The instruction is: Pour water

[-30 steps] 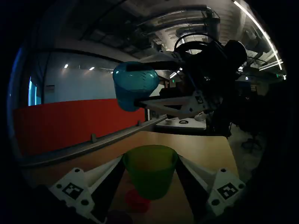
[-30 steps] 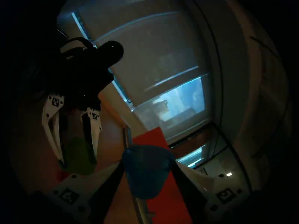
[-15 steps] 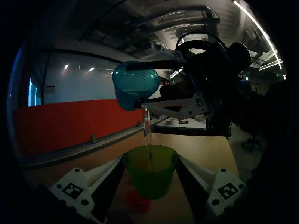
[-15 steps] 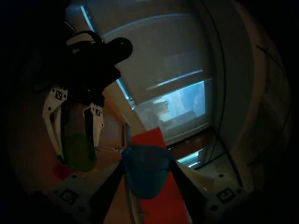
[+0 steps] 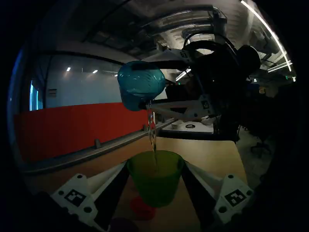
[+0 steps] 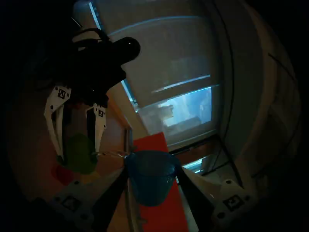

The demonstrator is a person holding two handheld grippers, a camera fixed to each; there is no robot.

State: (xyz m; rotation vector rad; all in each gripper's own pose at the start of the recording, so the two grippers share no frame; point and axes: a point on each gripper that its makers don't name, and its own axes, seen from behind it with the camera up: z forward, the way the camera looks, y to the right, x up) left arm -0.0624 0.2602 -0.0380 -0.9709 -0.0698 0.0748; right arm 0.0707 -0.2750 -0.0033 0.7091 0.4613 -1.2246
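We are in the middle of pouring, and we are judging the task as begun but not finished. Over the pale wooden table (image 5: 208, 150), with a long red wall panel (image 5: 77, 123) running behind it, we are holding two cups. Our right gripper (image 6: 151, 174) is clamping both fingers on the blue cup (image 5: 140, 89) and tipping it over on its side, high up. Our left gripper (image 5: 155, 172) is pinching the green cup (image 5: 155, 181) upright just beneath. A thin stream of water (image 5: 151, 133) is falling from the blue rim into the green mouth. We cannot tell how much water is remaining in the blue cup. Emptying it and righting it are looking like what is left.

The table is showing a smooth, matte wood surface, and the panel is reading as flat and evenly red. The gripper fingers are looking like hard white plastic, wedge-shaped and carrying square black-and-white markers. Both cups are appearing as translucent plastic, round-mouthed and tapering toward the base. The stream is twisting and catching light. A small red round thing (image 5: 141, 205) is lying below the green cup, too blurred to identify.
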